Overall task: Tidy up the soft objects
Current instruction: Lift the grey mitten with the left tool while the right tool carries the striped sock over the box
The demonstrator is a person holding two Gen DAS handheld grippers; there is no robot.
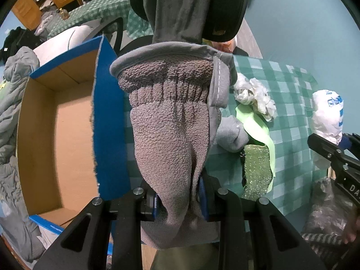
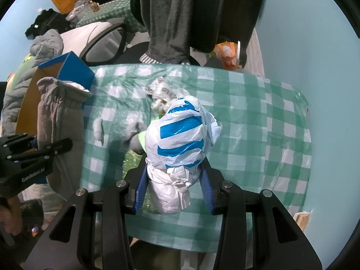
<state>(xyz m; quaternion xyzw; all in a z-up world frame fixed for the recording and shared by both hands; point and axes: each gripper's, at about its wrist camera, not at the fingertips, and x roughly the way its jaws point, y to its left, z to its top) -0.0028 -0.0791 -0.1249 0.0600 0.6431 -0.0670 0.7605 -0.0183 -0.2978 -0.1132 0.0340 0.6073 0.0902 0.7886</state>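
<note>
My left gripper [image 1: 178, 204] is shut on a grey fleece mitten [image 1: 171, 121] and holds it up beside the open cardboard box [image 1: 65, 117] with blue outer walls. The mitten also shows in the right wrist view [image 2: 60, 121], with the left gripper [image 2: 54, 150] on it. My right gripper [image 2: 173, 191] is shut on a knotted white plastic bag with blue stripes [image 2: 182, 139], held above the green checked tablecloth [image 2: 258, 123]. The bag also shows in the left wrist view [image 1: 328, 114], with the right gripper [image 1: 333, 155] under it.
On the cloth lie a crumpled white plastic bag [image 1: 254, 94], a second grey mitten [image 1: 231, 132], a lime green cloth [image 1: 258, 123] and a glittery green pouch [image 1: 256, 171]. Grey clothes [image 1: 13, 103] are heaped left of the box. An office chair [image 2: 101, 38] stands behind the table.
</note>
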